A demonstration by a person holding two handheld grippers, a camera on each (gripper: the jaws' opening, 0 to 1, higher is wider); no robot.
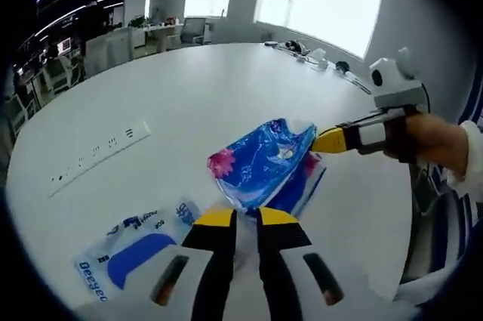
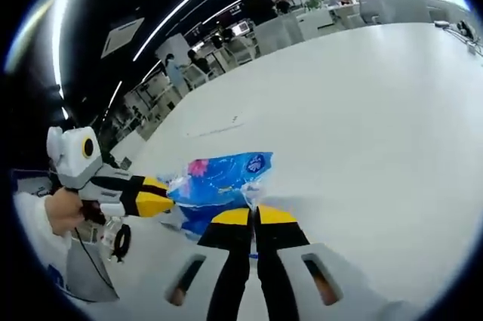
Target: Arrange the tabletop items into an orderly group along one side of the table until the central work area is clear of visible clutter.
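A blue tissue pack (image 1: 260, 158) with a pink flower print is stretched between both grippers over the white table (image 1: 226, 87). My left gripper (image 1: 245, 219) is shut on the pack's near edge, its yellow-tipped jaws close together. The right gripper (image 1: 332, 140) reaches in from the right, held by a hand, and pinches the pack's far corner. In the right gripper view, my right gripper (image 2: 254, 217) is shut on the same tissue pack (image 2: 223, 174), and the left gripper (image 2: 157, 189) grips it from the left. I cannot tell whether the pack touches the table.
A white and blue wipes packet (image 1: 139, 245) lies flat on the table, left of my left jaws. A flush socket strip (image 1: 98, 151) is set in the tabletop. Cables and small devices (image 1: 309, 55) lie along the far edge. Desks and chairs stand beyond the table.
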